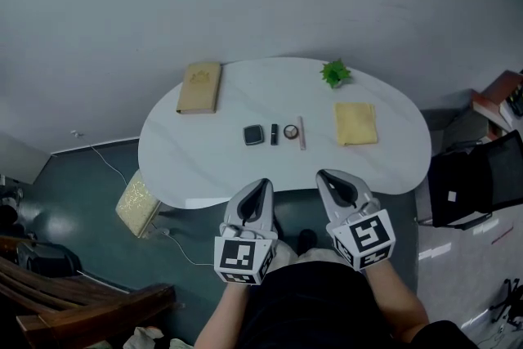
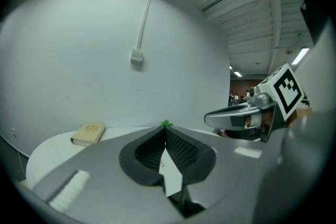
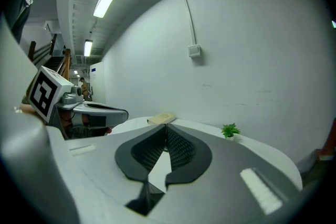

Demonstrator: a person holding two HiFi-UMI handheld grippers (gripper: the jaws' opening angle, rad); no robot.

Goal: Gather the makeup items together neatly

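Table (image 1: 212,167) in head view, white, rounded: four makeup items in one row at mid-table, namely compact (image 1: 253,135), black tube (image 1: 274,134), round pot (image 1: 291,131) and pink stick (image 1: 301,132). One cloth (image 1: 356,123) right of them, one book (image 1: 199,87) and one plant (image 1: 335,73) by far edge. Left gripper (image 1: 265,183) and right gripper (image 1: 324,174) over near edge, bare surface ahead. Left gripper view: jaws pressed together, empty. Right gripper view: same, closed on nothing.

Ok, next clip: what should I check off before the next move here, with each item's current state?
1. Empty left gripper: ok, jaws together on nothing.
2. Empty right gripper: ok, same.
3. Jaws open for a pick: not ok, both shut.
4. One row on the table of compact, small black item, round case, slim stick: ok.
5. Row apart from yellow cloth, book, plant: ok.
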